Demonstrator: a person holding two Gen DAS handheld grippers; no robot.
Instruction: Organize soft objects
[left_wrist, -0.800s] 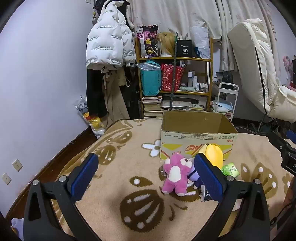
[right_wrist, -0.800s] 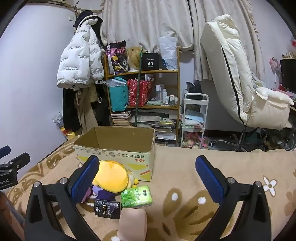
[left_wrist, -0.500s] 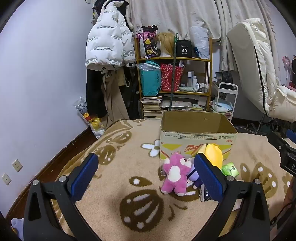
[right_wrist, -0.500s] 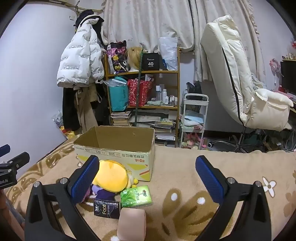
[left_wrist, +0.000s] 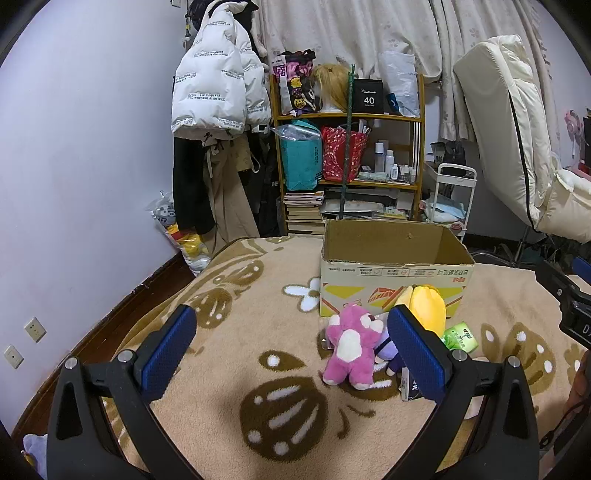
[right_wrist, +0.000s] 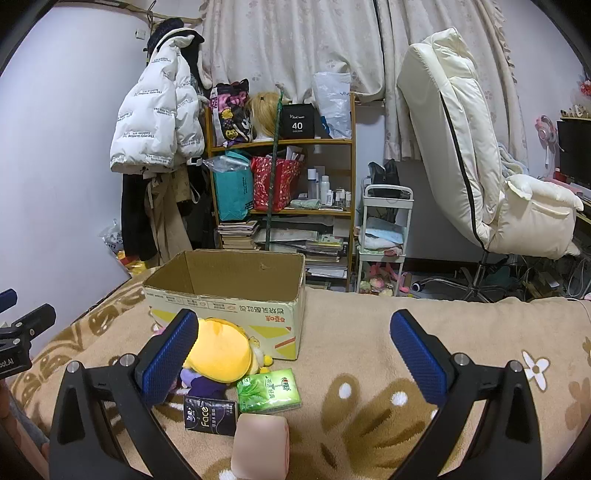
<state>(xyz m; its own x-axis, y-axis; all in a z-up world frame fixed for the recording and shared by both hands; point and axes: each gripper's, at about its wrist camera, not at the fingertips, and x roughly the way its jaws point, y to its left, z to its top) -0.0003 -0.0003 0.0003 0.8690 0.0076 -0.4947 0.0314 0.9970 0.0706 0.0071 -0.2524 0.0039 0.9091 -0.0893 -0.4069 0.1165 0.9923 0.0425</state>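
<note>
An open cardboard box (left_wrist: 395, 275) (right_wrist: 229, 314) stands on a tan patterned blanket. In front of it lie a pink plush bear (left_wrist: 351, 345), a yellow-headed plush doll (left_wrist: 426, 306) (right_wrist: 221, 354), a green tissue pack (left_wrist: 460, 336) (right_wrist: 267, 391), a black tissue pack (right_wrist: 209, 413) and a pink soft block (right_wrist: 260, 446). My left gripper (left_wrist: 291, 350) hovers open, short of the toys, with the bear just inside its right finger. My right gripper (right_wrist: 291, 354) is open too, above the tissue packs, and its left finger covers part of the doll.
The blanket (left_wrist: 229, 354) covers a bed whose left edge drops to the floor by the wall. Behind the box stand a cluttered wooden shelf (right_wrist: 280, 192), hanging coats (left_wrist: 218, 99), a white trolley (right_wrist: 384, 236) and a cream reclining chair (right_wrist: 480, 166).
</note>
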